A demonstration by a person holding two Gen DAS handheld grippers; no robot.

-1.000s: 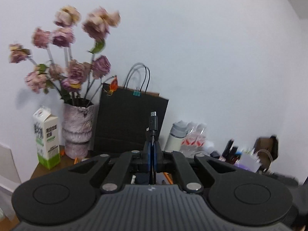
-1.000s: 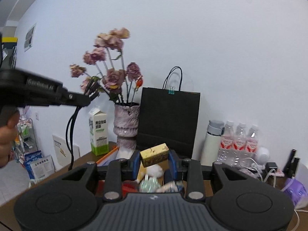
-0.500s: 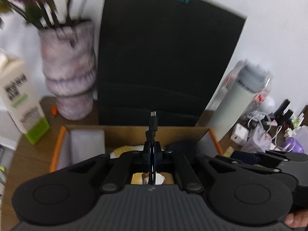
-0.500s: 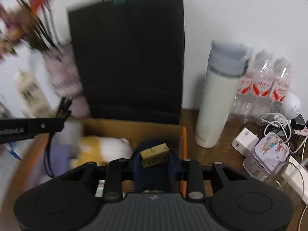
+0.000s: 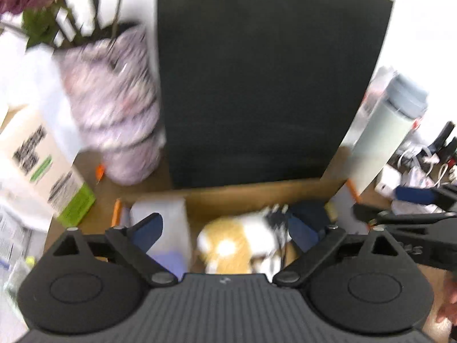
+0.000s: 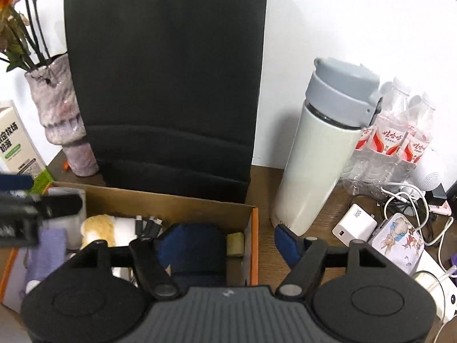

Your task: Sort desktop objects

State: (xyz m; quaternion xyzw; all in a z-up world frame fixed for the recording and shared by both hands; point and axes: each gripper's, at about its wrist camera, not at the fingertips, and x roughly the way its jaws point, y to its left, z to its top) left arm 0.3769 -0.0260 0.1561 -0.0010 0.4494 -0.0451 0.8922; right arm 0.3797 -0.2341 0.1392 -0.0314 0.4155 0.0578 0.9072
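Note:
A cardboard box with an orange rim sits in front of a black paper bag. My left gripper hangs over it, its jaws opening wide with nothing pressed between them. Below it lie a yellow-and-white plush toy and a black cable's connectors, blurred. My right gripper hangs over the box's right end, its jaws opening. A small yellow block lies loose in the box's corner between the fingers, touched by neither pad. The cable's connectors rest on the plush toy.
The black paper bag stands right behind the box. A vase and a milk carton stand at the left. At the right are a white thermos, water bottles, a charger, a tin and cables.
Both grippers swung down from facing the wall to over the box. The left let go of the black cable and the right let go of the yellow block; both now stand wide.

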